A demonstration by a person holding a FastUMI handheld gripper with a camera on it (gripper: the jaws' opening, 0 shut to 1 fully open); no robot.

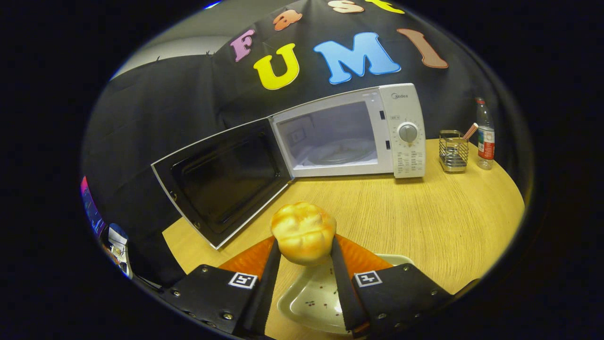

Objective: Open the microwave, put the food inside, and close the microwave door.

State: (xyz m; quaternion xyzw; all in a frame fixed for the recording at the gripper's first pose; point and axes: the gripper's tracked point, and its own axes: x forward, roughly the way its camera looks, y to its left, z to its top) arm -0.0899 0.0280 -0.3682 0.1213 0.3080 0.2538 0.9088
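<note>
A golden bread bun hangs between my fingers, and my gripper is shut on it from both sides. Below the bun, between the fingers, lies a pale dish with small red marks on the wooden table. Beyond the fingers stands a white microwave with its door swung wide open to the left. Its lit cavity shows a glass turntable with nothing on it. A dial sits on the control panel at the right.
A wire holder with a stick in it and a plastic bottle stand to the right of the microwave. The round table's edge curves off at the right and front left. Black cloth hangs behind.
</note>
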